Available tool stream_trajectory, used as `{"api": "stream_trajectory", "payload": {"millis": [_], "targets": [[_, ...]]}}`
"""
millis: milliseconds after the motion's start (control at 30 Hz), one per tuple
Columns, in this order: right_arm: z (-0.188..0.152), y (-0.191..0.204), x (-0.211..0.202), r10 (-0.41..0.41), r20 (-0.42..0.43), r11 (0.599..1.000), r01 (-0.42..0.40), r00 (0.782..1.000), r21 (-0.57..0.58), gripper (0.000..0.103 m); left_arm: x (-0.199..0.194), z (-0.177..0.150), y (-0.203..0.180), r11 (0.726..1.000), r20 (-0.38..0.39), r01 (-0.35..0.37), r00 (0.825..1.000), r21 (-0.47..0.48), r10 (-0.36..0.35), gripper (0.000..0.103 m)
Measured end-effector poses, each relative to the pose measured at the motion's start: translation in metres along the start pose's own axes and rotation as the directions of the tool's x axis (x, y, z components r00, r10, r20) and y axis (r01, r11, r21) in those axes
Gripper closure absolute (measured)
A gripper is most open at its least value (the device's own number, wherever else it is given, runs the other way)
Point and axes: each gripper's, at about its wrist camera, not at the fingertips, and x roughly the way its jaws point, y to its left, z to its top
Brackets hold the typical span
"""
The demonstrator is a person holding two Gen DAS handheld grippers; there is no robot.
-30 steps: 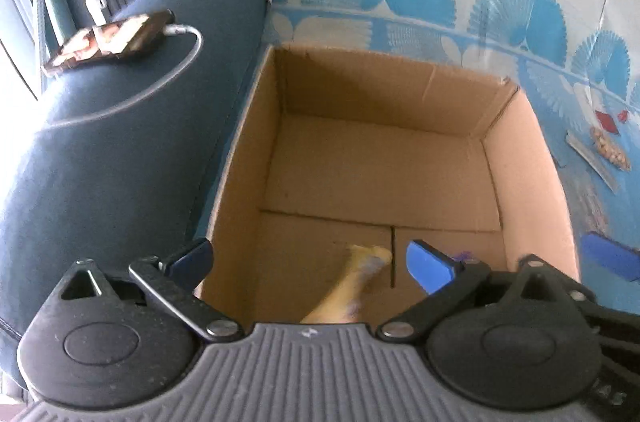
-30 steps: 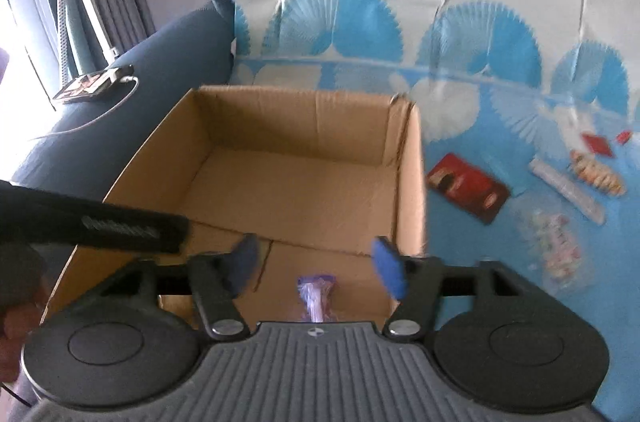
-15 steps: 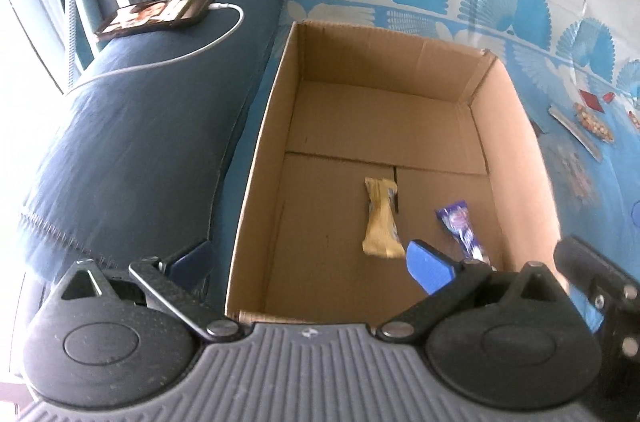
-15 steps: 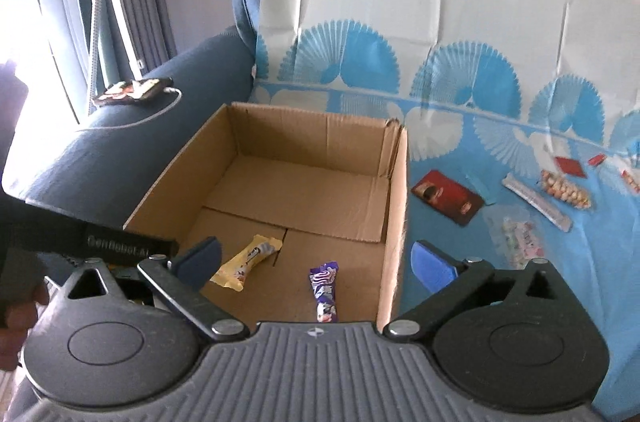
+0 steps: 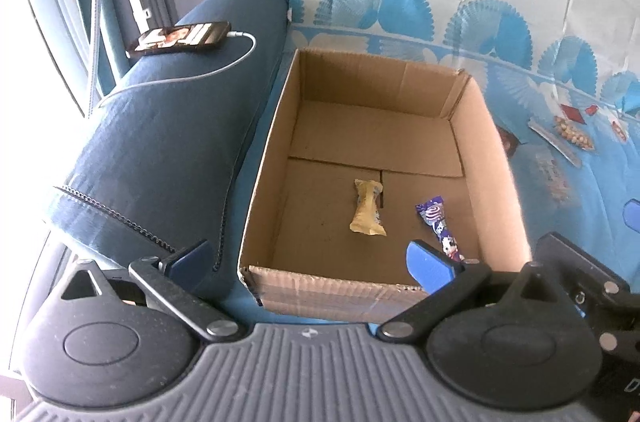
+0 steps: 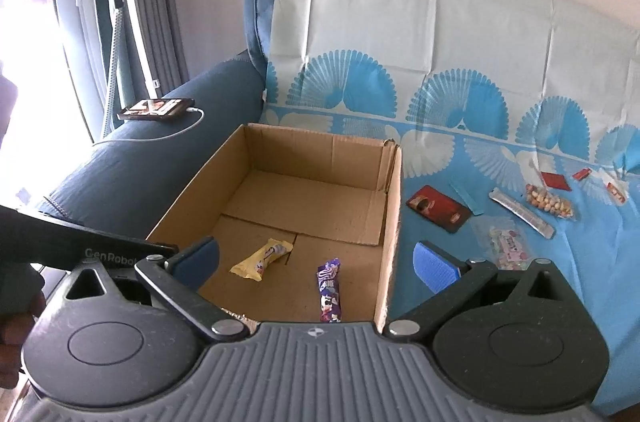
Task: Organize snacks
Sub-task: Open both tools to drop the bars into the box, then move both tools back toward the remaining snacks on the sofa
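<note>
A: How far is the sorting of the snacks now?

B: I judge it is only at the beginning. In the cardboard box (image 6: 394, 206) two snacks lie on the floor: a yellow bar (image 6: 262, 259) near the middle seam, and a purple wrapper (image 6: 330, 290) to its right, closer to the near wall. They are apart and do not touch.

A: And the grippers, do they carry anything?

B: No. The right gripper (image 6: 316, 260) has just been opening its jaws, and now they stand fully spread with nothing between them. The left gripper (image 5: 310, 254) also has its jaws wide apart and empty; it hangs over the near edge of the box.

A: What is left to do?

B: Quite much. On the blue patterned cover (image 6: 580, 262) to the right of the box I see more snacks: a dark red packet (image 6: 438, 208) just beside the box, a silver stick (image 6: 522, 212), a bag of nuts (image 6: 550, 204), a clear bag of candies (image 6: 508, 246), and some small red sachets (image 6: 556, 180) further away. All of them are outside the box.

A: Anything else nearby?

B: A phone (image 5: 180, 37) with a charging cable lies on the sofa arm. It is probably not part of the task.
</note>
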Motion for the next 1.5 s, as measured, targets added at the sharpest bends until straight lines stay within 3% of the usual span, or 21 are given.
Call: {"api": "stream_trajectory", "payload": {"millis": [1000, 1500], "targets": [[-0.009, -0.006, -0.047, 0.009, 0.087, 1.0, -0.011, 0.996, 0.029, 0.0, -0.038, -0.007, -0.004, 0.998, 0.07, 0.007, 0.997, 0.057, -0.011, 0.0], [-0.009, -0.081, -0.049, -0.076, 0.136, 0.986, 0.054, 0.988, 0.156, 0.0, -0.033, 0.038, -0.056, 0.996, 0.077, 0.025, 0.997, 0.09, -0.032, 0.0]]}}
